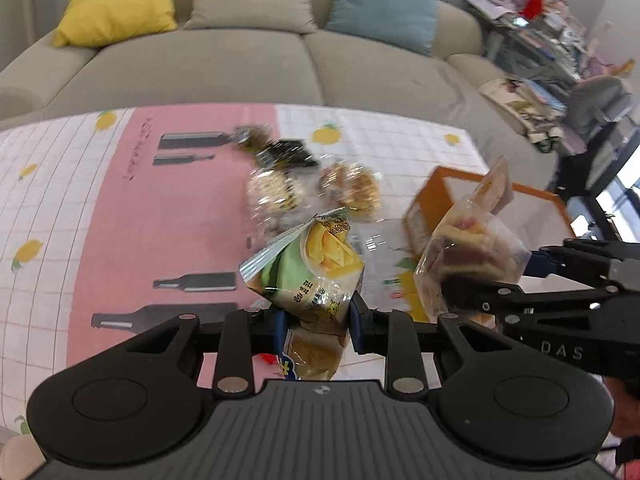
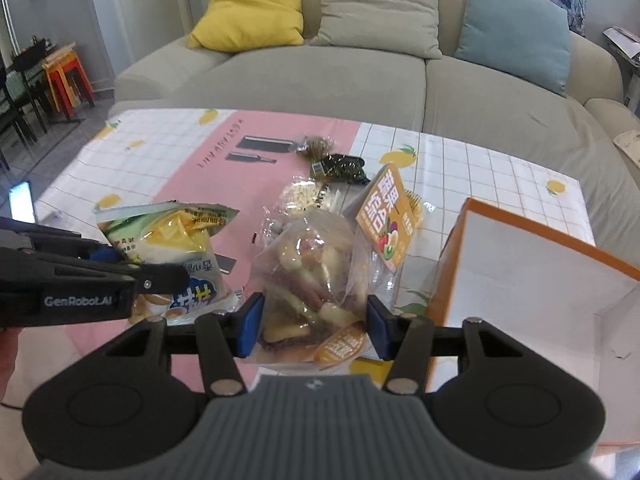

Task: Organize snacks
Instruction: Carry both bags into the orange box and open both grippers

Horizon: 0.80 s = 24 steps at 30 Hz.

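Observation:
My left gripper (image 1: 318, 320) is shut on a green and yellow snack bag (image 1: 308, 276), lifted above the table; the bag's lower end hangs behind the pads. In the right wrist view that bag (image 2: 172, 240) sits at the left, in the left gripper (image 2: 136, 266). My right gripper (image 2: 314, 328) is shut on a clear bag of mixed dried fruit chips (image 2: 312, 276) with an orange label, also off the table. The same clear bag (image 1: 468, 248) shows in the left wrist view, held by the right gripper (image 1: 500, 276). An open orange box (image 2: 540, 232) stands just to the right.
Several other snack packets lie mid-table: a bag of pale nuts (image 2: 304, 196), a dark packet (image 2: 344, 168), a brown one (image 2: 318, 146). A pink and white lemon-print tablecloth (image 2: 160, 168) covers the table. A phone (image 2: 22, 204) lies at the left edge. A beige sofa (image 2: 320, 80) stands behind.

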{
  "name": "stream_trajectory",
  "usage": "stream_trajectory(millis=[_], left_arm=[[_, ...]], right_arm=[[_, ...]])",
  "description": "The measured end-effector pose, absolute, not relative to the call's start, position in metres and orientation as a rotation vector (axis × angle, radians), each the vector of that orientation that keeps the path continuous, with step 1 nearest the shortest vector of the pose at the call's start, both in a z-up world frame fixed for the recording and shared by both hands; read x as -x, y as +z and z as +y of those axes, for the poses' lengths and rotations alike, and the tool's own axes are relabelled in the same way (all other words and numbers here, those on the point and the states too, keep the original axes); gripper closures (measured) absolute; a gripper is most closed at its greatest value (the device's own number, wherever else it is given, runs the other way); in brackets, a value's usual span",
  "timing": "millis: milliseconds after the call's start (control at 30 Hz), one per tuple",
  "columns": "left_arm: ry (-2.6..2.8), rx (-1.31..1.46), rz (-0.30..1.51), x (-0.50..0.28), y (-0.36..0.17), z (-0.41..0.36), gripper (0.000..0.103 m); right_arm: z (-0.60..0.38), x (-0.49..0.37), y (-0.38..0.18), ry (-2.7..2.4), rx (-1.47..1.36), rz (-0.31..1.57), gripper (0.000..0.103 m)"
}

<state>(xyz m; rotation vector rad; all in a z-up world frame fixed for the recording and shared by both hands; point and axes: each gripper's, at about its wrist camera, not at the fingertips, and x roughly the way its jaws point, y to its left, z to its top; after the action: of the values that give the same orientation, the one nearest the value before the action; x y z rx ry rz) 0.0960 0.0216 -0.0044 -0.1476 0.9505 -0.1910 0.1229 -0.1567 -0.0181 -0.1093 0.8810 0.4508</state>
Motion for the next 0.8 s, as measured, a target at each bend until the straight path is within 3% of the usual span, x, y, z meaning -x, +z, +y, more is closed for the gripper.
stream_trajectory(millis=[400, 800], left_arm=[[-0.392, 0.112, 0.921, -0.11, 0.051, -0.048, 0.071], [-0.548, -0.009, 1.097, -0.166, 0.023, -0.154, 0.071]], right_arm=[[-0.234, -0.109, 0.031, 0.383, 0.178, 0.841, 0.051], [-0.304, -0.145, 0.006, 0.306, 0.207, 0.92, 0.051]])
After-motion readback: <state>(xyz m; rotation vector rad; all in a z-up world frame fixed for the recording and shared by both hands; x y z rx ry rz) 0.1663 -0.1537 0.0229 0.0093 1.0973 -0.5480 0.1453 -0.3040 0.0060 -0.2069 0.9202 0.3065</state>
